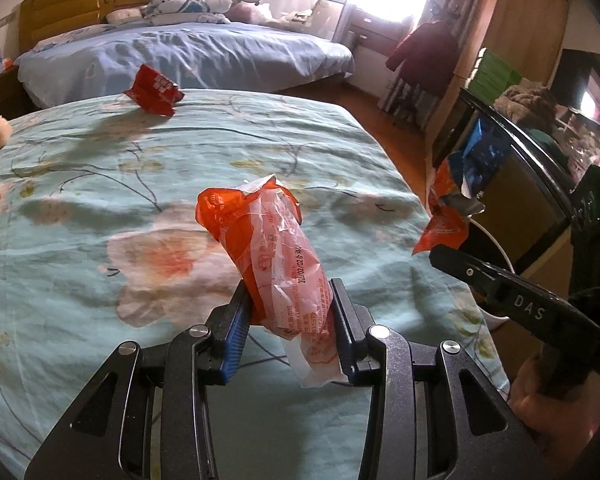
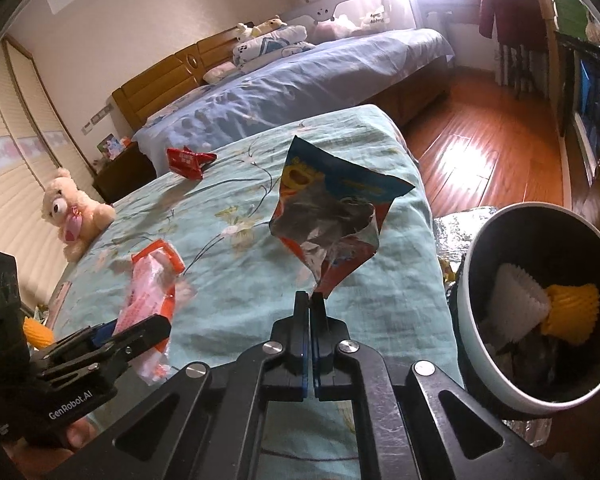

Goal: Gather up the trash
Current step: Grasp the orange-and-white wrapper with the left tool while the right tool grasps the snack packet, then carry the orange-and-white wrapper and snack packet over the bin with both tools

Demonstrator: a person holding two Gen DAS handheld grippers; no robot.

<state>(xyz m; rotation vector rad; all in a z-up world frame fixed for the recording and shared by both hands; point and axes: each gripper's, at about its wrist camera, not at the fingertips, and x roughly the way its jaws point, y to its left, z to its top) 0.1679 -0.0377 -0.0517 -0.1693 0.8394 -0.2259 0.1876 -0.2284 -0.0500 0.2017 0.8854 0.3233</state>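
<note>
Crinkled plastic wrapper (image 1: 276, 256) (orange, translucent)

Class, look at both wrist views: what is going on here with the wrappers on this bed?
A person is collecting trash with two handheld grippers. The left gripper holds a crumpled orange and clear plastic wrapper above the floral green bedspread. The right gripper is shut on the corner of a blue and orange foil snack bag. A round white bin beside the bed already holds paper cups. A red packet lies on the bed, not yet collected.
</note>
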